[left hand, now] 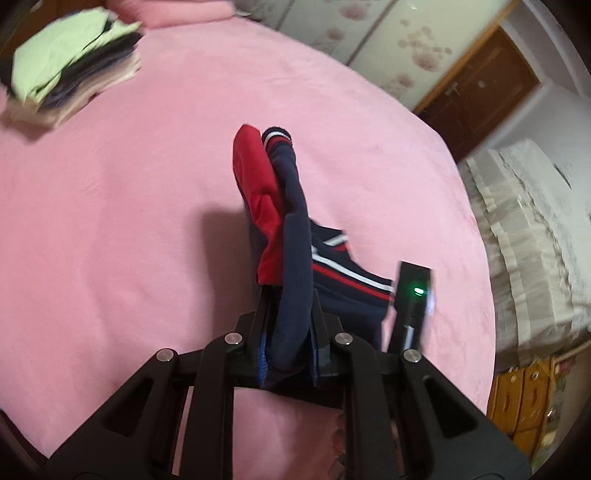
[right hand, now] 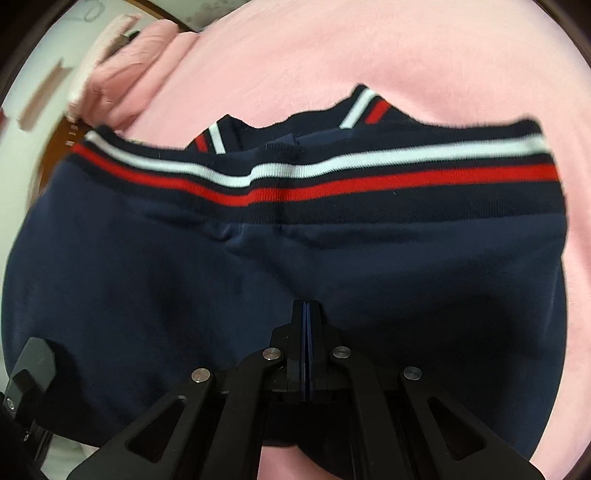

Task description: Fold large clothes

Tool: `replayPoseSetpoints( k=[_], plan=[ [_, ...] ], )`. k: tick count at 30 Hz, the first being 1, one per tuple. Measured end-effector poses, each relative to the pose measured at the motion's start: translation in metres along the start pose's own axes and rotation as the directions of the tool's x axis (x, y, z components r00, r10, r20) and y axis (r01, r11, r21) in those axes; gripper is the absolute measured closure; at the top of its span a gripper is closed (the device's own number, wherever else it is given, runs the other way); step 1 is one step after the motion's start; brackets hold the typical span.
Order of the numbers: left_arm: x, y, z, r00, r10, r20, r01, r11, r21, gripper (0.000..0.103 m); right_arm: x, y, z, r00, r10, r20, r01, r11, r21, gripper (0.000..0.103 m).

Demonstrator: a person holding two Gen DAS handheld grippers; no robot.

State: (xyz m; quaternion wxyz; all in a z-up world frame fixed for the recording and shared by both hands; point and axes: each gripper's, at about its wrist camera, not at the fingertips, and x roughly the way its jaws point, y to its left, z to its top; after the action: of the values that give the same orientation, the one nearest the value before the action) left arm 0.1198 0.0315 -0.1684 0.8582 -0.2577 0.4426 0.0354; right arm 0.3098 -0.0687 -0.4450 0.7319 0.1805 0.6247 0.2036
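A navy garment [left hand: 295,206] with a red part [left hand: 255,184] and red-and-white striped ribbing hangs above the pink bed [left hand: 110,221]. My left gripper [left hand: 290,293] is shut on a thick bunch of its navy fabric, and a sleeve with a striped cuff [left hand: 277,134] trails away from the jaws. The right gripper's black body [left hand: 412,295] shows beside the striped hem. In the right wrist view the garment [right hand: 147,277] spreads wide, its striped hem [right hand: 332,177] at the far side. My right gripper [right hand: 307,306] is shut, tips against the navy cloth; no fabric shows between its pads.
A stack of folded clothes [left hand: 74,62] lies at the bed's far left, a pink pillow [left hand: 177,11] behind it. A wardrobe [left hand: 369,33], brown door [left hand: 480,85], white-covered furniture [left hand: 535,229] and wooden cabinet [left hand: 524,398] stand past the bed's right edge.
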Motion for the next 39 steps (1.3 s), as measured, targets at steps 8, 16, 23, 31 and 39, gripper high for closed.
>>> replayPoseSetpoints(
  k=[8,16,23,31,39],
  plan=[
    [0.002,-0.098,-0.044,0.999,-0.019,-0.046,0.032,0.953,0.301,0.09,-0.012,-0.07,-0.005,0.938,0.347,0.009,-0.346,0.932,0.109,0.103],
    [-0.003,-0.128,-0.06,0.999,0.031,-0.011,-0.024,0.917,0.397,0.09,-0.028,-0.098,0.009,0.906,0.422,-0.015,-0.418,0.901,0.115,0.103],
    [0.028,-0.144,-0.084,0.995,0.079,-0.06,-0.042,0.882,0.47,0.089,-0.099,-0.145,0.066,0.955,0.239,0.175,-0.261,0.959,0.114,0.103],
    [0.088,-0.161,-0.129,0.949,0.174,-0.264,0.0,0.835,0.55,0.044,-0.174,-0.193,0.065,0.955,0.159,0.249,-0.208,0.961,0.184,0.102],
    [0.046,-0.142,-0.113,0.942,0.062,-0.331,0.092,0.899,0.429,0.037,-0.199,-0.147,-0.009,0.952,0.261,0.158,-0.292,0.929,0.226,0.073]
  ],
)
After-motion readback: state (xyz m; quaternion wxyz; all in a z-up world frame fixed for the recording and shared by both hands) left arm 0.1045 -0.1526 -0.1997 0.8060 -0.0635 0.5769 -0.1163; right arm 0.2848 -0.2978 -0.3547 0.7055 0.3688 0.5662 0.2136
